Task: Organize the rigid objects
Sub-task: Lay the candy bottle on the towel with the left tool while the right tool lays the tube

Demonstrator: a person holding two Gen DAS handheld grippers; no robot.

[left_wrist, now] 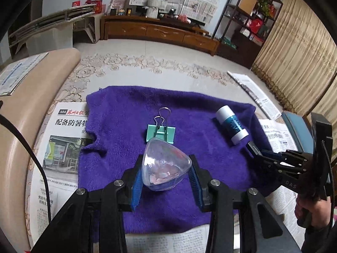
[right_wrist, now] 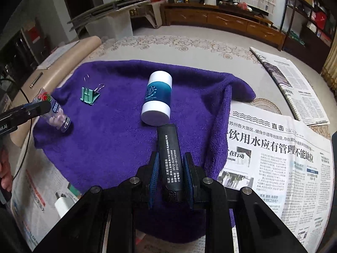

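Observation:
My left gripper (left_wrist: 166,179) is shut on a clear plastic bottle (left_wrist: 165,166) with pale pink bits inside, held over the purple towel (left_wrist: 126,116); it also shows in the right wrist view (right_wrist: 55,113), mouth down at the towel's left side. My right gripper (right_wrist: 170,175) is shut on a black tube with white print (right_wrist: 169,158), its tip next to a white and teal canister (right_wrist: 157,99) lying on the towel. The canister also shows in the left wrist view (left_wrist: 231,124). A green binder clip (left_wrist: 161,132) lies mid-towel.
Newspapers (right_wrist: 273,147) cover the table around the towel. A beige padded edge (left_wrist: 25,109) runs along the left. A white charger plug (right_wrist: 63,204) lies on the paper at the front left. A wooden cabinet (left_wrist: 160,31) stands across the room.

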